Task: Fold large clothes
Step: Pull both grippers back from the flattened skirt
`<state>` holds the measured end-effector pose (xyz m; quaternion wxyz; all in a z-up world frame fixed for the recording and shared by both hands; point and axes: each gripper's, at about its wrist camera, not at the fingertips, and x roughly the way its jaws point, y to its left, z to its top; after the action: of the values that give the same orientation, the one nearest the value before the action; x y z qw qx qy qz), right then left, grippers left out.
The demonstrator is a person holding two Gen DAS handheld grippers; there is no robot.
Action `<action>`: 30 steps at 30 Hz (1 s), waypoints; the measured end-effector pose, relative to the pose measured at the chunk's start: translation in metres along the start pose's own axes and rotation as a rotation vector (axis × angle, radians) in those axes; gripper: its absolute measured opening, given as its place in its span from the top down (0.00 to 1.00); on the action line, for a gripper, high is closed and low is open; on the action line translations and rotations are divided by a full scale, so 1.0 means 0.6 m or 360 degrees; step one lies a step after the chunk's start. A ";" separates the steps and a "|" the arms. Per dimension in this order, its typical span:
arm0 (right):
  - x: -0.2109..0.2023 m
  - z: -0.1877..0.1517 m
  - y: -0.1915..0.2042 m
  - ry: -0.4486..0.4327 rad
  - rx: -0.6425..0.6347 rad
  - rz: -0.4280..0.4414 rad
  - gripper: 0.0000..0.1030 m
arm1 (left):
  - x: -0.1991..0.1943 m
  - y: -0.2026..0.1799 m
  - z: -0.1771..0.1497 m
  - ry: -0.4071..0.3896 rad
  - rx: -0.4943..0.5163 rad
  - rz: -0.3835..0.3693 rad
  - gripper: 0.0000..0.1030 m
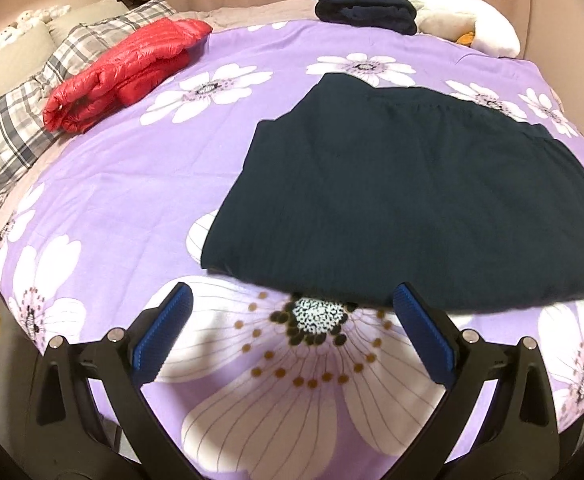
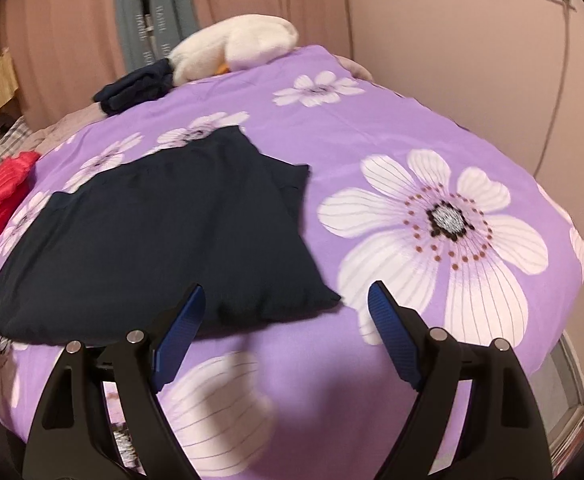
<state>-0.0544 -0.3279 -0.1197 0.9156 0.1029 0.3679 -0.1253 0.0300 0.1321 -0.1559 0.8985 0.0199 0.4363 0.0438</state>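
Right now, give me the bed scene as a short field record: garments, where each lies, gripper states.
surface: purple quilt with white flowers
main garment: dark navy folded garment, flat, mid-bed
red item: red puffer jacket, folded, beside the plaid pillow
far item: small dark folded bundle, touching the white plush toy
left gripper: open, holds nothing
right gripper: open, holds nothing, garment's near corner between its fingers

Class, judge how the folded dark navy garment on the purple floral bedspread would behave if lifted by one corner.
The folded dark navy garment is probably floppy: it lies flat, following the bed. Its layers would likely unfold, since nothing binds them. It looks light, being thin fabric.
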 end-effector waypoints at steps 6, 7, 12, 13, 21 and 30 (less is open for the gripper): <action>-0.032 0.008 0.069 -0.0036 -0.0170 0.0100 0.11 | -0.042 -0.007 0.012 -0.0044 0.0018 0.0011 0.02; -0.038 0.009 0.084 -0.0038 -0.0207 0.0124 0.09 | -0.047 -0.009 0.014 -0.0049 0.0023 0.0016 0.02; -0.053 0.011 0.133 -0.0006 -0.0271 0.0220 0.04 | -0.073 -0.015 0.022 -0.0062 0.0027 0.0053 0.02; -0.055 0.011 0.141 0.0007 -0.0273 0.0244 0.02 | -0.079 -0.016 0.022 -0.0064 0.0023 0.0051 0.02; -0.081 0.025 0.215 0.0106 -0.0382 0.0409 0.01 | -0.140 -0.039 0.050 -0.0067 0.0068 -0.0092 0.02; -0.151 0.075 0.251 0.0113 -0.0428 0.0403 0.01 | -0.221 -0.070 0.109 -0.0078 0.0106 -0.0231 0.02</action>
<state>-0.0422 -0.1839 -0.0098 0.9161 0.0294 0.3973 0.0451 0.0021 0.0777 -0.0149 0.9086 0.0191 0.4155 -0.0365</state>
